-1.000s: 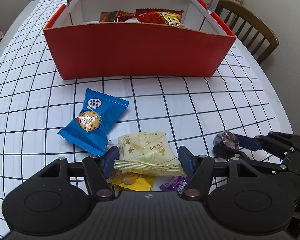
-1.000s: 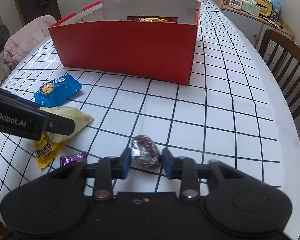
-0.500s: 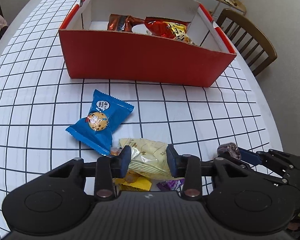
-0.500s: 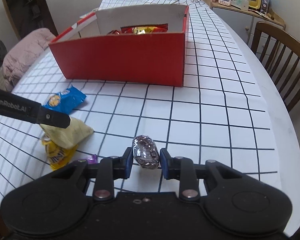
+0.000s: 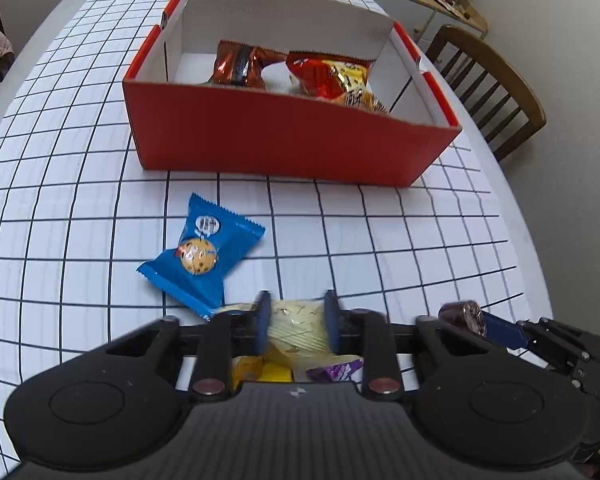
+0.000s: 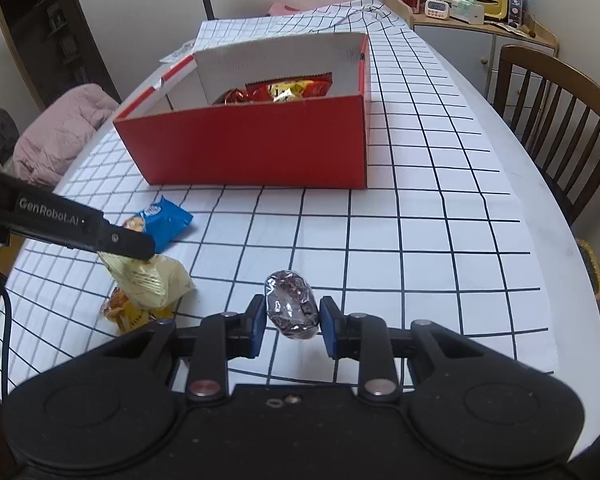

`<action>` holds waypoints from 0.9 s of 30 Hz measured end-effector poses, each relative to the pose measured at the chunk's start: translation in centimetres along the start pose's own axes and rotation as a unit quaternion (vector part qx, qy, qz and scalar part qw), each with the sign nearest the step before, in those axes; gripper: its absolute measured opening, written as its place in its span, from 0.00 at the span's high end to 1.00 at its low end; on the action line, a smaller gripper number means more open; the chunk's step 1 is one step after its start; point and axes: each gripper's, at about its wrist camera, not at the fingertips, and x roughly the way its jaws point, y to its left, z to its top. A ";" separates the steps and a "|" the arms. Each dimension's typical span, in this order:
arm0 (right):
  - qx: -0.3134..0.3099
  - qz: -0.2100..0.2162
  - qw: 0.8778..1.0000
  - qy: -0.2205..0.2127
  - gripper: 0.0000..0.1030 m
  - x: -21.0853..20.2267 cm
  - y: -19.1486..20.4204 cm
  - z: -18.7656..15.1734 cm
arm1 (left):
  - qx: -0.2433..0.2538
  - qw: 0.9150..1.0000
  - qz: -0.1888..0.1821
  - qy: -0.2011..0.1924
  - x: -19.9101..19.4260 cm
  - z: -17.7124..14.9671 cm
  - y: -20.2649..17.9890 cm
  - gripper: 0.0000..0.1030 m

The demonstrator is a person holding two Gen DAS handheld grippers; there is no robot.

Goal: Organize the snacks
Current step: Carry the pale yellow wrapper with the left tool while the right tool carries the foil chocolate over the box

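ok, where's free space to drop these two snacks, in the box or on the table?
Red box: bare floor at its left end, beside the orange packets, and at its right end. Tablecloth is bare right of the foil candy. Crowded: near-left, round the blue cookie pack and yellow pouch.

Red cardboard box (image 5: pixel 284 136): centre of grid-cloth worktop (image 5: pixel 420 240), snack packets inside | blue cookie packet (image 5: pixel 202 254): before box | wooden chair (image 5: pixel 496 92): right of worktop

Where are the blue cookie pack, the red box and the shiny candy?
blue cookie pack (image 5: pixel 202 254), left wrist view, cookie picture.
red box (image 5: pixel 284 140), left wrist view, front wall.
shiny candy (image 6: pixel 292 306), right wrist view, wrapper middle.
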 end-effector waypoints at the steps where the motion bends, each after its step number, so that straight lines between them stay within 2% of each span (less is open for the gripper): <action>1: 0.002 0.001 1.000 -0.002 0.74 -0.2 0.0 0.1 | -0.002 1.000 -0.001 0.002 -0.1 0.2 0.0 0.97; 5: 0.004 0.002 1.000 -0.011 0.74 -0.6 -0.1 0.7 | 0.004 1.000 0.005 -0.003 -0.4 0.6 0.1 0.97; 8: 0.007 0.003 1.000 -0.012 0.74 -0.7 -0.4 1.0 | -0.003 1.000 -0.010 0.004 -0.3 0.7 0.5 0.97; 12: 0.009 0.007 1.000 -0.010 0.74 -0.6 -0.5 1.1 | 0.002 1.000 -0.011 0.005 -0.6 0.6 0.4 0.95; 15: 0.011 0.010 1.000 -0.010 0.74 -0.4 -0.4 1.1 | -0.002 1.000 -0.021 0.008 -0.6 0.7 0.6 0.81; 16: 0.011 0.011 1.000 -0.010 0.74 -0.4 -0.4 1.2 | -0.002 1.000 -0.021 0.008 -0.6 0.7 0.6 0.66; 17: 0.011 0.012 1.000 -0.010 0.74 -0.4 -0.4 1.2 | -0.003 1.000 -0.020 0.008 -0.5 0.7 0.6 0.45; 19: 0.011 0.015 1.000 -0.010 0.74 -0.3 -0.3 1.2 | -0.013 1.000 -0.023 0.006 -0.4 0.6 0.8 0.25; 22: 0.010 0.013 1.000 -0.007 0.74 -0.1 -0.2 1.2 | -0.038 0.998 -0.023 0.033 1.0 0.7 1.0 0.24; 27: 0.011 0.005 1.000 0.000 0.74 0.5 -0.5 1.0 | -0.038 0.998 0.021 0.055 3.5 0.7 0.5 0.24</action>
